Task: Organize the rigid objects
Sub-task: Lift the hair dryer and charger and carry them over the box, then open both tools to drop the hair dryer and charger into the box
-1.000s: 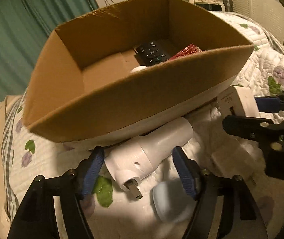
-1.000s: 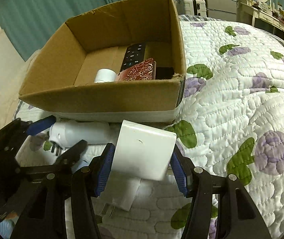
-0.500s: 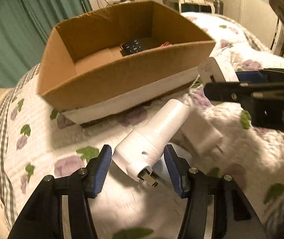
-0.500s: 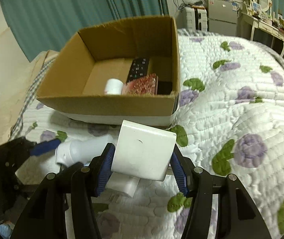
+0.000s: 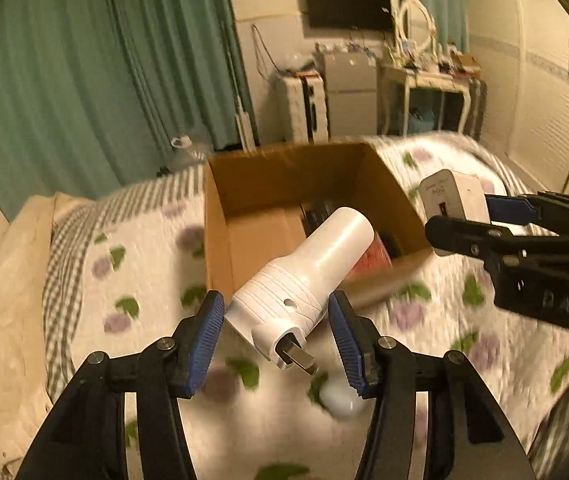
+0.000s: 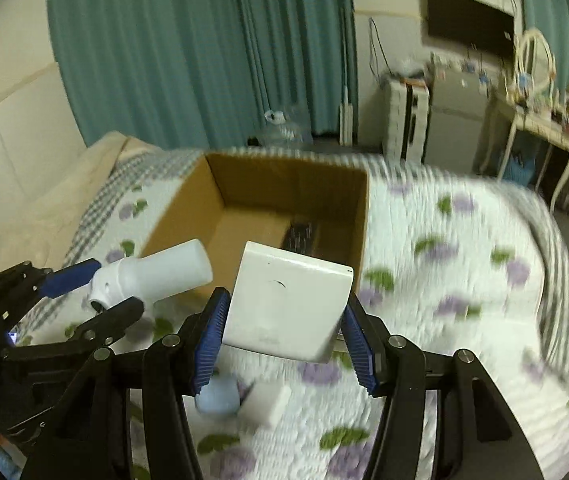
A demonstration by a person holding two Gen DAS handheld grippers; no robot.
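The left gripper [image 5: 272,330] is clamped on the ribbed base of a white cylindrical plug device [image 5: 304,276], whose long body projects forward and up from the pads, while the right gripper [image 6: 280,330] is clamped across the flanks of a white square charger [image 6: 288,304]; both items hang in the air just short of the open cardboard box [image 6: 284,192] ahead of the fingers. The device is gripped only near its pronged end, so it may pivot or slip between the pads. Both grippers sit close side by side, so simultaneous release risks collision, or a drop onto the quilted bedspread [image 6: 464,280] short of the near wall.
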